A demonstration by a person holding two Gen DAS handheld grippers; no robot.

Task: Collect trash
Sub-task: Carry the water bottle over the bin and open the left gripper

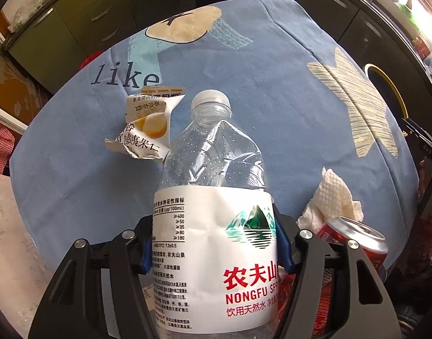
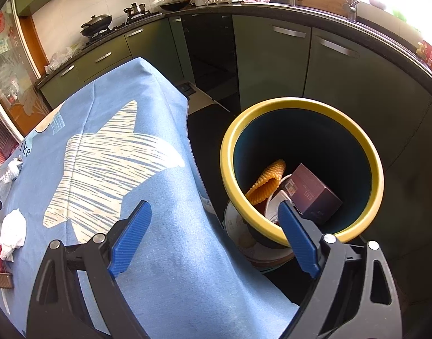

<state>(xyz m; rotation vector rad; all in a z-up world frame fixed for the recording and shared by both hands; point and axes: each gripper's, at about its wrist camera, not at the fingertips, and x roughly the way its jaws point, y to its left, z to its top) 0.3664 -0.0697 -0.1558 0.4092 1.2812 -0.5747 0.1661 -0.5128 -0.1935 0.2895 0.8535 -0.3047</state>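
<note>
While the left gripper (image 1: 214, 243) stands clamped on the labelled waist of the water bottle (image 1: 213, 197), the thin, already dented wall is the weak point: a squeeze on empty plastic may buckle further and let the bottle slip or swing during transfer. Its long axis runs away from the camera along the fingers, white cap (image 1: 211, 99) leading and base hidden below the frame edge. It lies over the blue tablecloth (image 1: 272, 84); whether it rests on the cloth or is already clear of it cannot be told. Close neighbours add risk: a red can (image 1: 354, 240) and a crumpled tissue (image 1: 332, 200) sit just beside the right jaw, a torn wrapper (image 1: 144, 124) near the bottle's shoulder, and any could be knocked. The right gripper (image 2: 214, 237) hangs empty, jaws wide apart, between table edge and yellow-rimmed bin (image 2: 365, 152), which already holds a box (image 2: 315, 195).
</note>
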